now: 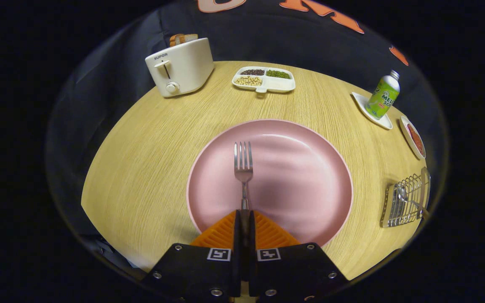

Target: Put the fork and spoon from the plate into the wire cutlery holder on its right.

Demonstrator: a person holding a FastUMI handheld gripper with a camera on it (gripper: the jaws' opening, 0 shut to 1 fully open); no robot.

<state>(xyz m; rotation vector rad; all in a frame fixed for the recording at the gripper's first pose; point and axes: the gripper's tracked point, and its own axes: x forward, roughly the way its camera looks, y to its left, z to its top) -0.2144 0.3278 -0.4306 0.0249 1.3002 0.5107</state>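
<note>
One utensil is left on the plate, and the way it is gripped decides how cleanly it will go into the holder. Starting at the upper left of the frame, a toaster (180, 67) with bread in its slots stands on the wooden table (141, 160), well clear of the work. Right of it, at the top centre, sits a divided dish (264, 79) of beans and seeds, also out of the way.

At the middle of the frame the pink plate (293, 176) carries the fork (243, 168), its tines pointing away and its handle running straight back between the fingers of the gripper (245, 219). The fingers are pressed together on that handle, pinching it near its end. Since the hold is so far back, the fork will probably want to droop or swing, so lift it slowly and keep it level before travelling.

At the upper right a green bottle (384, 96) stands on a small white coaster (387, 123), with a small dish (413, 139) of something red just beyond it. At the lower right the wire cutlery holder (406, 202) already has the spoon (403, 194) in it. Carry the fork low across the plate rim, tip it upright over the holder, and aim for a gap beside the spoon so that the two do not clash.
</note>
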